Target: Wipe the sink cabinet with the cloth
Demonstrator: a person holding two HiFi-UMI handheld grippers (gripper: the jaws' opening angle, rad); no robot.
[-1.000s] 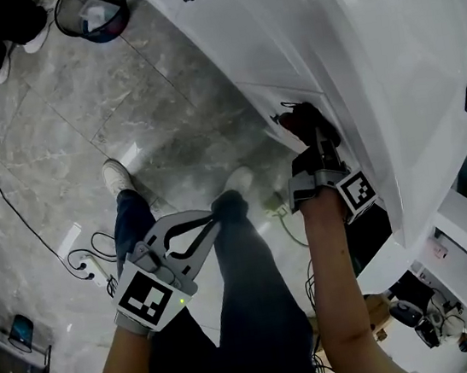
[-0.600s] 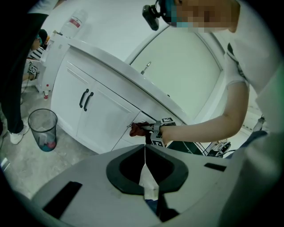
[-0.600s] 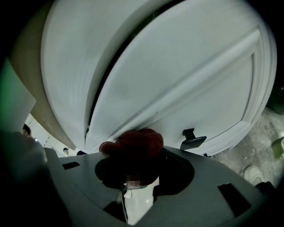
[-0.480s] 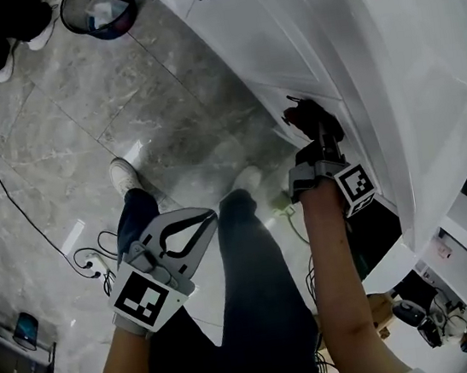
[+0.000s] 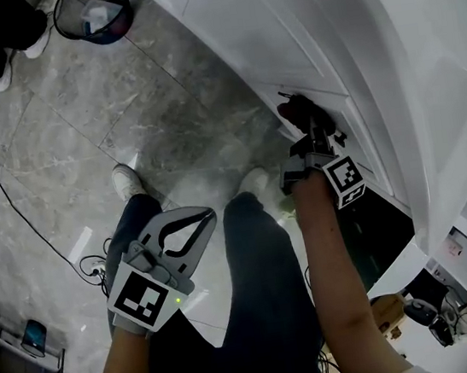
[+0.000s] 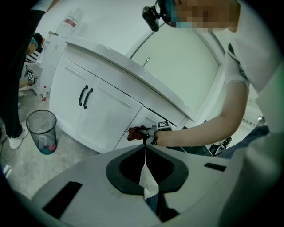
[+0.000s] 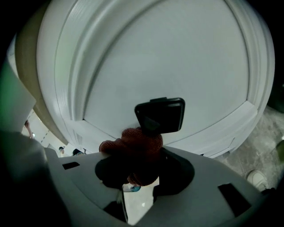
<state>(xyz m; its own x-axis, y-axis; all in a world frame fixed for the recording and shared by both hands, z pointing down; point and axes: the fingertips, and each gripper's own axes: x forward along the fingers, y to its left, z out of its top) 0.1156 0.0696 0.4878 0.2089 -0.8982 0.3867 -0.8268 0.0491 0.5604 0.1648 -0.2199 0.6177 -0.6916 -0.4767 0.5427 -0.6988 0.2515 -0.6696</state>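
My right gripper is shut on a bunched dark red cloth, which presses against the lower edge of the white sink cabinet's door. In the right gripper view the cloth fills the jaws of that gripper, just under a black door handle on the white panel. My left gripper hangs over the person's legs, away from the cabinet, shut with nothing in it. In the left gripper view its jaws meet at the left gripper's tip, and the cloth shows far off against the cabinet.
A mesh waste bin stands on the grey marble floor by the cabinet's far end, and shows as the bin in the left gripper view too. A black cable runs across the floor. Paired black handles sit on the left doors. An open dark compartment lies right of my right arm.
The right gripper with the cloth has slid a little up and left along the door's edge. The left gripper has stayed shut in about the same place.
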